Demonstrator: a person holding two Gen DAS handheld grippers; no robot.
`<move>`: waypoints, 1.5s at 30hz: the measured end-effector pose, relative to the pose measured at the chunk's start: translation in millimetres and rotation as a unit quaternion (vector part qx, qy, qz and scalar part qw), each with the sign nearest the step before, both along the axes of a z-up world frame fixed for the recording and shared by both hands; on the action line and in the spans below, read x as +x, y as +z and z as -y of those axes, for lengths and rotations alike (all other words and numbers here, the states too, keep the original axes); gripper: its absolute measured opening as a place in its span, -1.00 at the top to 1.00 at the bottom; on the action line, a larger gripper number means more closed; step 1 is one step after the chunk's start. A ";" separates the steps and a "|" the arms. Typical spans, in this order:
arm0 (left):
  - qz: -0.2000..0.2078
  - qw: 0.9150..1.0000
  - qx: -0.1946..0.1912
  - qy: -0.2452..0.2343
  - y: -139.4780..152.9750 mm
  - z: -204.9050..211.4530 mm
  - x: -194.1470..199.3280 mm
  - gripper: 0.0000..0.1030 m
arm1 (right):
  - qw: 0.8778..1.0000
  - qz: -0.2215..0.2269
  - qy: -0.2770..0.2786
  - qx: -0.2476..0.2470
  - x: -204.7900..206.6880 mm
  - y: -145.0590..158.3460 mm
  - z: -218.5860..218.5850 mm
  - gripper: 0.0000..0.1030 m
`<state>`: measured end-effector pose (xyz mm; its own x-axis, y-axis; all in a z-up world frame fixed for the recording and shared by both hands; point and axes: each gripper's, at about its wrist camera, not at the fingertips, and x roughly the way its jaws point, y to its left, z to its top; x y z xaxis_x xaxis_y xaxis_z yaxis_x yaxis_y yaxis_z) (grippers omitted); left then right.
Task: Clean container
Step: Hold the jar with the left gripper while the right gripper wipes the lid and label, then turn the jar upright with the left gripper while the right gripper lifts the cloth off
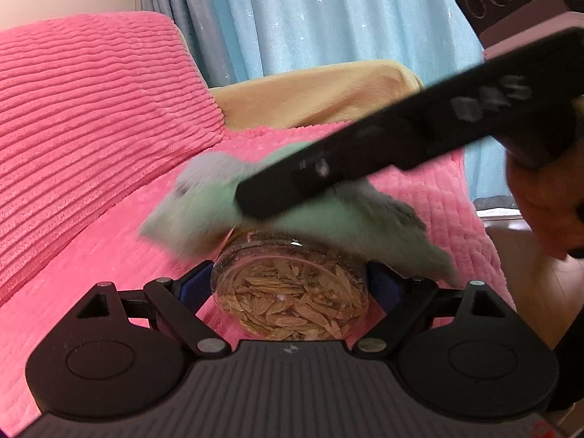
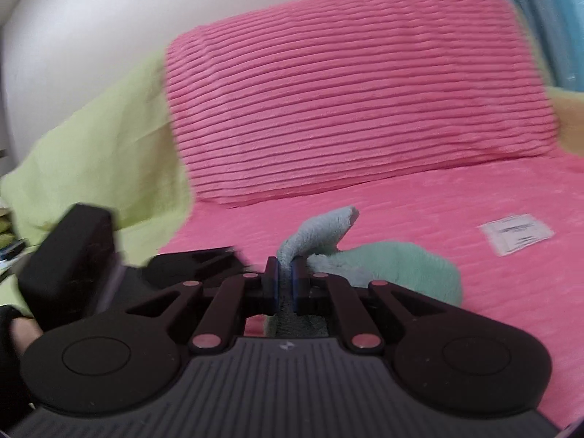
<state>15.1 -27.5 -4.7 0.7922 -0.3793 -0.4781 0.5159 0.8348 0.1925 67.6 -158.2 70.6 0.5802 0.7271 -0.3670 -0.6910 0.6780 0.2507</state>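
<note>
Container (image 1: 290,292), clear and round, lies low centre in the left wrist view, clamped between the blue pads (image 1: 193,284) of the left hand-held gripper (image 1: 292,284). Inside it: tan, flaky dried pieces, packed against the near wall. No label readable on it.

Cloth (image 1: 204,211), mint green with a grey-blue underside, is draped over the far end of the container, blurred. Right hand-held gripper (image 1: 252,197) enters from the upper right of that frame and presses into the cloth; pale lettering on its black body is too smeared to read. A hand (image 1: 540,211) shows at the right edge.

Right wrist view: right hand-held gripper clenched on a fold of the cloth (image 2: 387,266), the blue pads nearly meeting with fabric between them. One cloth corner stands up above the fingertips. The left hand-held gripper's body (image 2: 73,255) sits at lower left, blurred.

Pink ribbed cover (image 2: 474,292) lies beneath everything, and a pink ribbed cushion (image 2: 346,102) stands behind. White printed slip (image 2: 516,233) lies on the cover at right; print too small to read. Green cloth (image 2: 98,157) at left, blue curtain (image 1: 346,14) behind.
</note>
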 end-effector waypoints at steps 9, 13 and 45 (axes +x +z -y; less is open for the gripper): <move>-0.003 1.000 -0.006 -0.019 -6.3 -26.2 1.9 -0.72 | 0.999 -0.016 -0.042 0.021 8.2 -3.5 10.5 0.92; -0.020 0.999 -0.021 -0.013 -5.0 -27.9 7.6 -0.72 | 0.998 -0.021 -0.043 0.028 8.3 -4.8 11.5 0.92; -0.104 0.984 -0.144 0.007 -5.0 -51.9 30.0 -0.75 | 0.999 -0.021 -0.035 0.024 16.1 -5.2 22.0 0.92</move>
<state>45.2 24.4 -9.7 0.6944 -0.5127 -0.5049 0.5078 0.8463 -0.1611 83.7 -180.3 65.5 0.6152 0.7025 -0.3578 -0.6310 0.7109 0.3106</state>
